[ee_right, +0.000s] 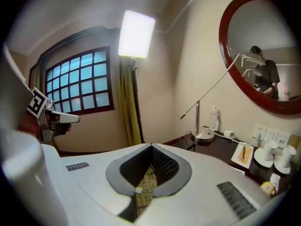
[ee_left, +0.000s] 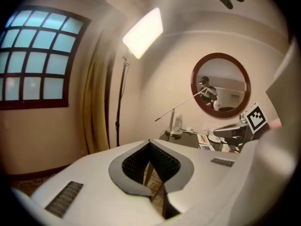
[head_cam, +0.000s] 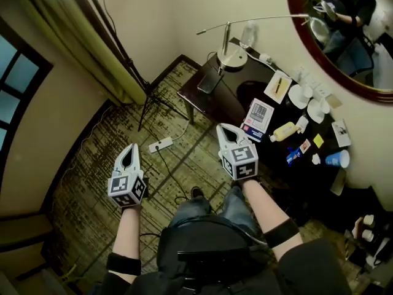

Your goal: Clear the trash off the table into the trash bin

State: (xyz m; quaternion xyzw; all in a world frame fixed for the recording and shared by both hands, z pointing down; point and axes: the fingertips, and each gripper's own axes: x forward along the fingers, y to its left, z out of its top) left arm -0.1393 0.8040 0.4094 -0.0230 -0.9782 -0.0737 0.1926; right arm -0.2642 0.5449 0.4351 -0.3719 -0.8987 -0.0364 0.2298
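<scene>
1. A patterned carpet (head_cam: 92,189) covers the floor on the left and near side. A white power strip (head_cam: 161,144) lies on it between the two tools.
2. An olive curtain (head_cam: 92,48) hangs on the far left, beside a dark-framed window (head_cam: 12,91). A thin black light stand (head_cam: 144,94) stands in front of the curtain.
3. A round mirror (head_cam: 344,35) with a red-brown frame hangs on the right wall, above the desk.
4. The dark desk (head_cam: 212,106) runs along the right wall, from the far middle to the near right.
5. A desk lamp (head_cam: 232,58) with a round metal base stands at the desk's far end, with a clear water bottle (head_cam: 247,34) just beside it.
6. The left tool (head_cam: 130,149) is held over the carpet, well apart from the desk. Its jaws are together with nothing between them (only carpet shows through the slit behind the tips).
7. The right tool (head_cam: 225,129) is held at the desk's left edge, near a white box (head_cam: 258,117) with a keypad print. Its jaws are also together and empty.
8. Two white cups (head_cam: 301,95) stand near the wall.
9. The loose items sit on the desk's right half:
   - A yellow bottle (head_cam: 284,131) lies on its side just right of the white box.
   - A blue cup (head_cam: 338,159) stands farther right.
   - A small blue wrapper (head_cam: 293,156) lies between the bottle and the cup.
</scene>
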